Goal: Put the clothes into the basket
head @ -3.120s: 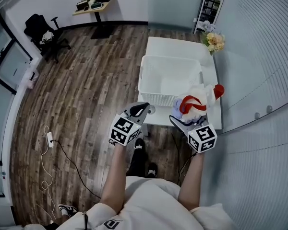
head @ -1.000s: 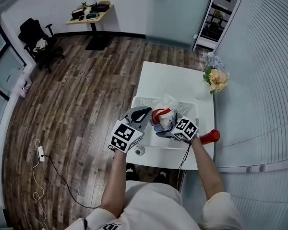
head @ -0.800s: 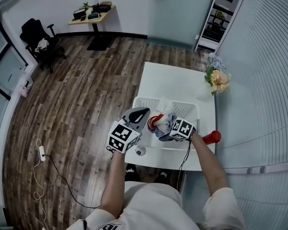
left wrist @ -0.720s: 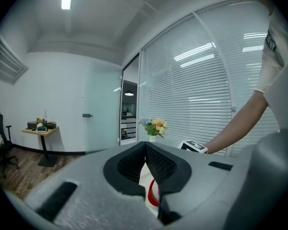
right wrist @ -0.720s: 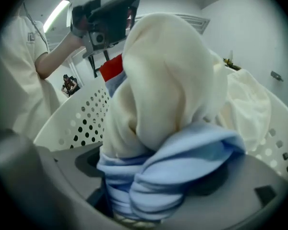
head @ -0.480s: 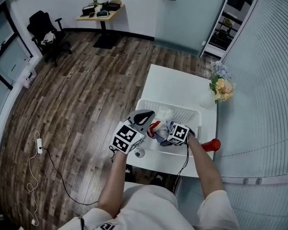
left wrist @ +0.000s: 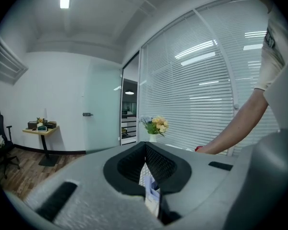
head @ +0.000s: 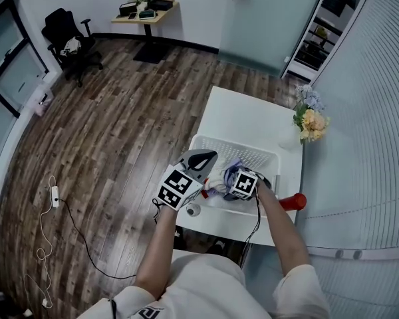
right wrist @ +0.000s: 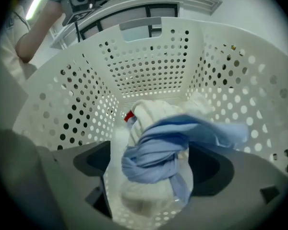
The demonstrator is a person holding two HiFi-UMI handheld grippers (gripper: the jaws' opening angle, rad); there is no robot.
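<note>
Right gripper state: the fingers [right wrist: 213, 171] of the right gripper [right wrist: 151, 176] are clamped on the clothes [right wrist: 153, 147], with one finger on each side of the bundle.
Clothes: a twisted bundle of white and light-blue fabric with a small red patch on its far-left side. It hangs inside the basket [right wrist: 149, 66], at the basket's near end. Whether it touches the basket floor cannot be told.
Right gripper position: lowered into the basket from the near side, with the marker cube just above the near rim in the head view.
Left gripper state: the fingers [left wrist: 86, 186] of the left gripper [left wrist: 146, 152] are brought together, leaving only a narrow slit, and nothing is clamped. White mesh and a strip of blue fabric show through the slit.
Left gripper position: just outside the basket's near-left corner, over the near-left part of the table [head: 253, 115], with the fingertips pointing far.
Basket: white, with perforated walls and a cut-out handle in the far wall. It stands on the near half of the table.
Table: white and rectangular, with its long side running near to far.
Other items on table: a vase of flowers [head: 309, 119] at the right edge, beyond the basket; a red object [head: 294, 201] just right of the basket's near-right corner; a small round object [head: 193, 209] at the near-left edge.
Surroundings: a wood floor [head: 120, 111] to the left of the table; a side table [head: 148, 8] and an office chair [head: 66, 35] at the far left; a cable [head: 53, 198] lying on the floor at the near left.
</note>
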